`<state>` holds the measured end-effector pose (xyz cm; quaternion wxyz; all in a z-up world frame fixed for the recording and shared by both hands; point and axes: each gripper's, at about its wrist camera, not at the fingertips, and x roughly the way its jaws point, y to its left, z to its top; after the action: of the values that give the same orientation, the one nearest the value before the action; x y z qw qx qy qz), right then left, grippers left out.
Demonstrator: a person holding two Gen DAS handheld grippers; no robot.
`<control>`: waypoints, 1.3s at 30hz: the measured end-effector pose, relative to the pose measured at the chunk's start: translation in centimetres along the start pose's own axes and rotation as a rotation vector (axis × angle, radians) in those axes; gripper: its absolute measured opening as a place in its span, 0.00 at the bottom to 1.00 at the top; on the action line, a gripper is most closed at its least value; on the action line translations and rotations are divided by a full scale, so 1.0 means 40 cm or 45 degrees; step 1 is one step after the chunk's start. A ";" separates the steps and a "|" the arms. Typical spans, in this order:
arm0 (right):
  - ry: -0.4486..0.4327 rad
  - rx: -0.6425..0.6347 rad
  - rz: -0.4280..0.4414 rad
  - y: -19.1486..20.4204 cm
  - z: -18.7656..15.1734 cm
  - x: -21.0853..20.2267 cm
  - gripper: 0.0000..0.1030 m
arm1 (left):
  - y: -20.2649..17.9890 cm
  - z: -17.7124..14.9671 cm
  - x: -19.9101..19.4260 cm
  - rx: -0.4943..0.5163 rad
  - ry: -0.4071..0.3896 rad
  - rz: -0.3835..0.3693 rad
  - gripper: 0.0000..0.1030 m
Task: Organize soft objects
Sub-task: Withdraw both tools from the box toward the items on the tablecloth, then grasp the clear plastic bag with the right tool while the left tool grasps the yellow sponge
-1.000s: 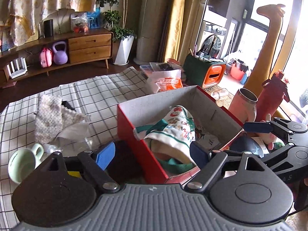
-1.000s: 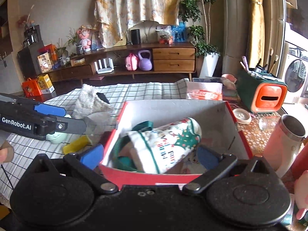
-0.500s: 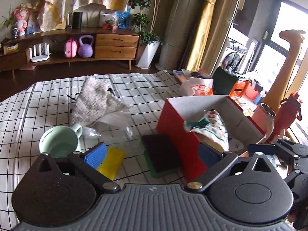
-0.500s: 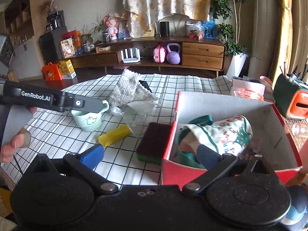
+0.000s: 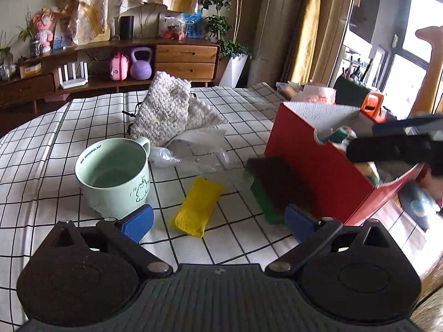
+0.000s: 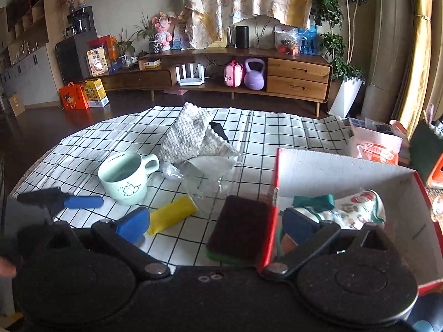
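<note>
We show both grippers swung away from the red box (image 6: 346, 166), which a second ago filled each view and now sits at the right of the frame. The left gripper (image 5: 218, 221) hangs spread wide and empty, its blue pads either side of the yellow cloth (image 5: 198, 206) at lower centre. The right gripper (image 6: 218, 222) is likewise released and holds nothing; between its fingers lies the dark sponge (image 6: 239, 228), touching the box's red wall.

In the box, at right in the right wrist view, rests the printed fabric item (image 6: 351, 211) with a green piece beside it, so we judge one soft item already stowed.

The shift brings the remaining soft things into view: the yellow cloth, the sponge, and the knitted cloth (image 5: 169, 110) at upper centre, with crumpled clear plastic (image 5: 193, 149) below it. The mint mug (image 5: 113, 174), at left, is hard and probably stays. We judge the yellow cloth the likely next target of the left gripper.
</note>
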<state>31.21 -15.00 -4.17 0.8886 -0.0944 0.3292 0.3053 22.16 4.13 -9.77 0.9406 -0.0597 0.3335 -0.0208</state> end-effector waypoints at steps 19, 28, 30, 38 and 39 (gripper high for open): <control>0.219 -0.336 0.228 0.110 0.114 0.358 0.69 | -0.005 -0.038 0.152 0.091 -0.016 0.038 0.97; 0.270 -0.420 0.290 0.146 0.126 0.487 0.51 | 0.026 -0.033 0.210 0.025 0.023 0.076 0.81; 0.260 -0.445 0.277 0.155 0.128 0.505 0.50 | 0.033 -0.033 0.214 0.011 0.021 0.082 0.80; 0.256 -0.548 0.260 0.183 0.122 0.564 0.39 | 0.034 -0.035 0.228 0.025 0.031 0.106 0.70; 0.254 -0.552 0.252 0.182 0.120 0.569 0.39 | 0.033 -0.035 0.228 0.028 0.029 0.106 0.65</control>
<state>42.92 3.50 -14.86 0.7764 -0.2796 0.3499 0.4434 28.35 4.59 -16.73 0.9374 -0.0353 0.3463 0.0140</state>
